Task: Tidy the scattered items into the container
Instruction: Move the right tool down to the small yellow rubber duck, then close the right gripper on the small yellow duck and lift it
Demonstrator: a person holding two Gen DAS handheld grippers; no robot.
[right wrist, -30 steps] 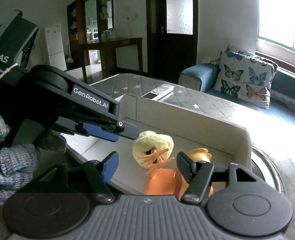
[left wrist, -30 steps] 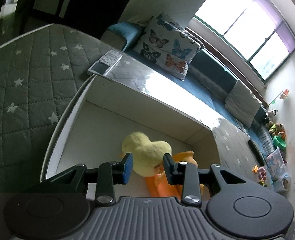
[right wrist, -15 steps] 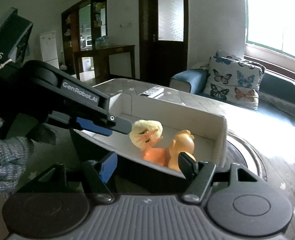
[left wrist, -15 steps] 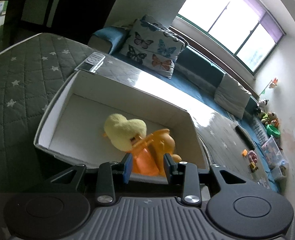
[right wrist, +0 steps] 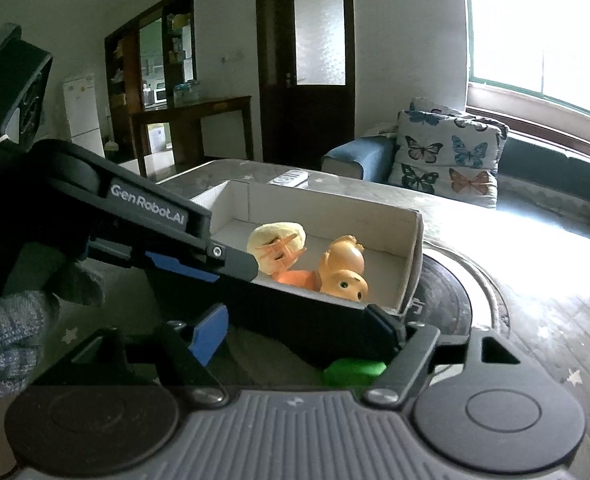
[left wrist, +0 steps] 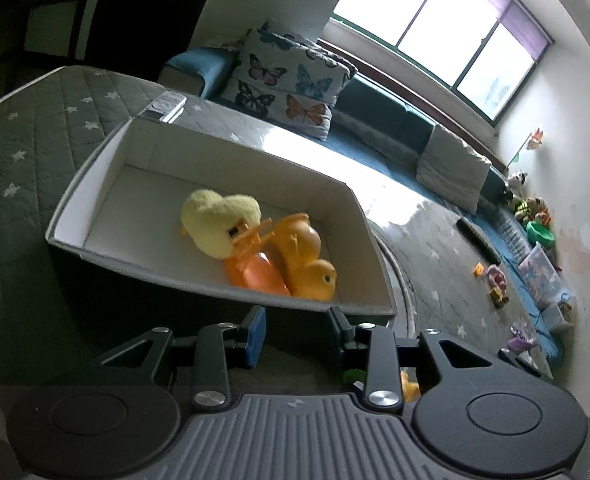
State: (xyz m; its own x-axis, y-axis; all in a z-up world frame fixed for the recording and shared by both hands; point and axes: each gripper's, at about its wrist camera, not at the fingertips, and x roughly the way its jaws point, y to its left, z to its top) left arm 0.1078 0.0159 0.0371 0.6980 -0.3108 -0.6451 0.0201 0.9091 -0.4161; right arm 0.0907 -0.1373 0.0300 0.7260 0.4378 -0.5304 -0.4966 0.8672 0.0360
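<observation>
The plush duck (left wrist: 219,222) and orange toy (left wrist: 295,262) lie together in the box (left wrist: 95,184) on the quilt (left wrist: 35,140), both grippers — left (left wrist: 297,330), right (right wrist: 303,334) — gaping empty before its near wall, while only the right view shows a green piece (right wrist: 353,372) below.

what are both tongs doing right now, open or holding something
Left tongs: open, holding nothing.
Right tongs: open, holding nothing.
</observation>
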